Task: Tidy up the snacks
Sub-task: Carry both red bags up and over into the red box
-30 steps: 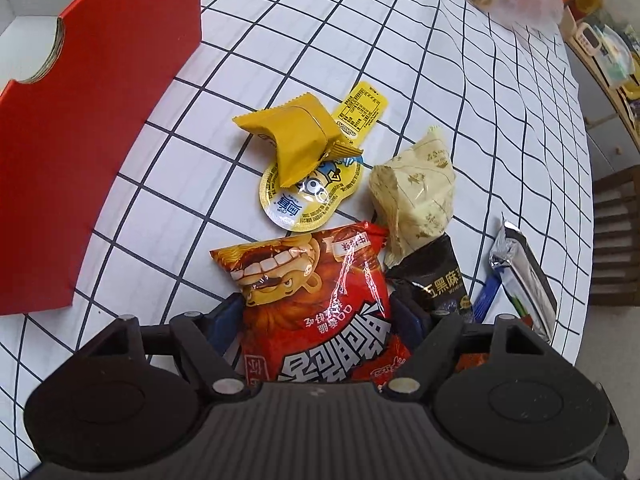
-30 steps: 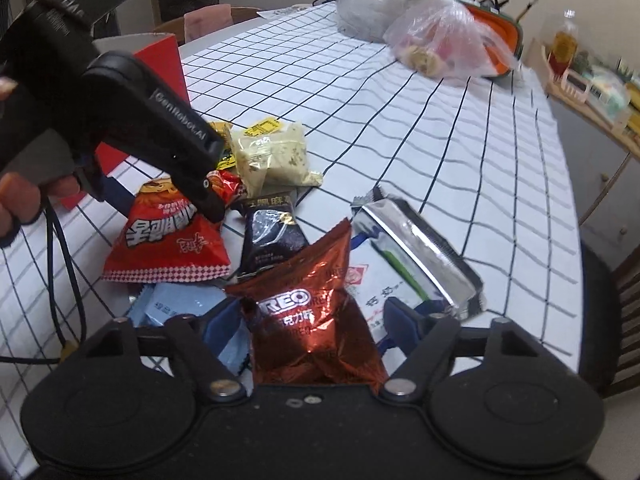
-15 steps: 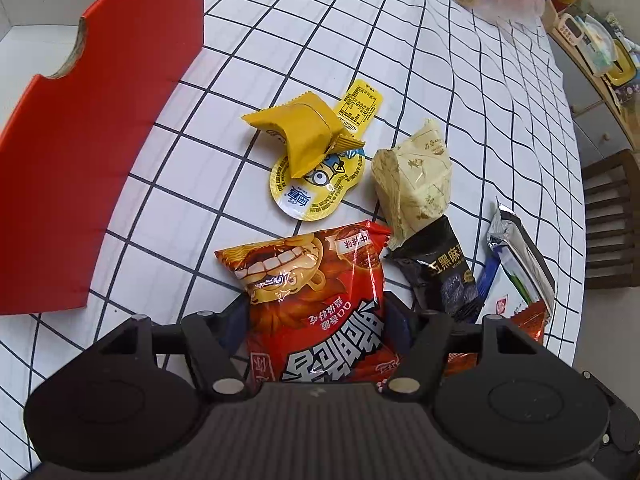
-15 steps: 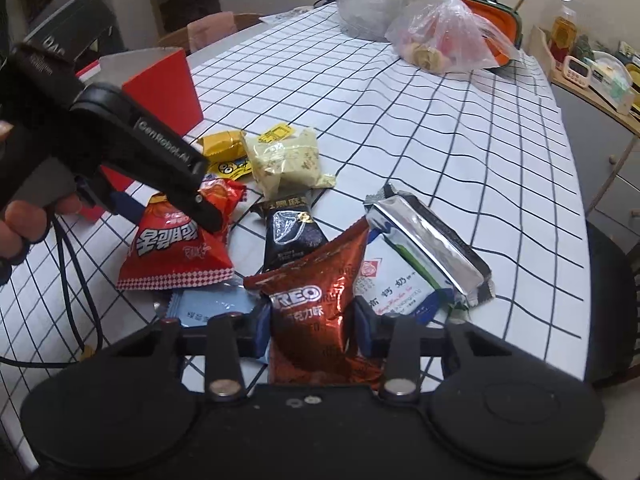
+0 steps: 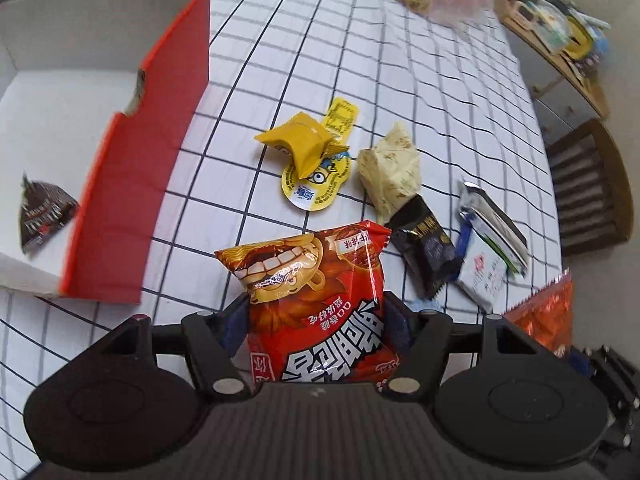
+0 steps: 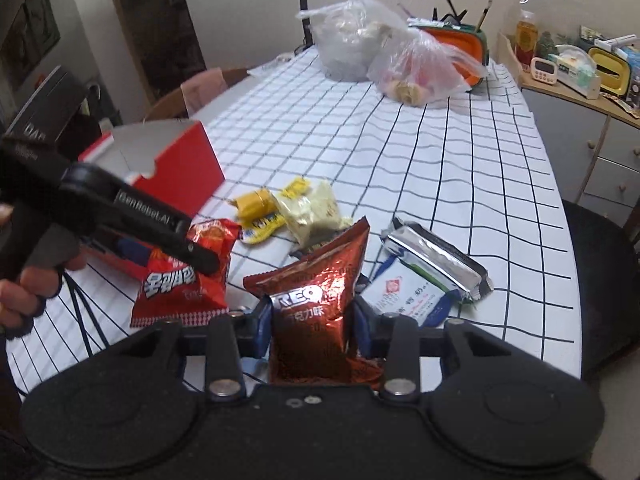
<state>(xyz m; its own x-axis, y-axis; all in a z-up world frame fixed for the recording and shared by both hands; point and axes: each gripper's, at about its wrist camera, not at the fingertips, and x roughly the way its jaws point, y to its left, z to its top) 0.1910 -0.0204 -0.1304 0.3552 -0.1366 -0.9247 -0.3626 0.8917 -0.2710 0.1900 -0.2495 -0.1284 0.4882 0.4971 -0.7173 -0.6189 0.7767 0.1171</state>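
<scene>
Two snack packets held above a bench [image 6: 460, 168] covered in a white cloth with a black grid. The left hand-held gripper [image 5: 316, 320] is clamped on a glossy red snack bag [image 5: 312, 300] printed with a grinning cartoon face and bold white lettering, its crimped top edge pointing away from the camera; the right wrist view shows the same bag [image 6: 188, 276] hanging off the cloth near the red cardboard box [image 6: 176, 168]. The right hand-held gripper [image 6: 312, 324] grips a crinkled, metallic red-brown Oreo packet [image 6: 316, 304], puffed and standing upright between its blue-padded fingers [image 6: 262, 330].

The box, red outside and white inside, sits open at the left of the left wrist view [image 5: 132, 184], with one small dark wrapped snack [image 5: 42, 216] lying on its floor. Loose on the cloth near the box are a yellow packet [image 5: 302, 142] resting on a round yellow jelly cup [image 5: 312, 188], a pale cream wrapped pastry [image 5: 392, 172], a black sachet [image 5: 424, 248] just beside it, and a silver-and-white pouch [image 5: 488, 240] at the right.

Clear plastic bags [image 6: 384, 52] of food stand at the far end of the bench
</scene>
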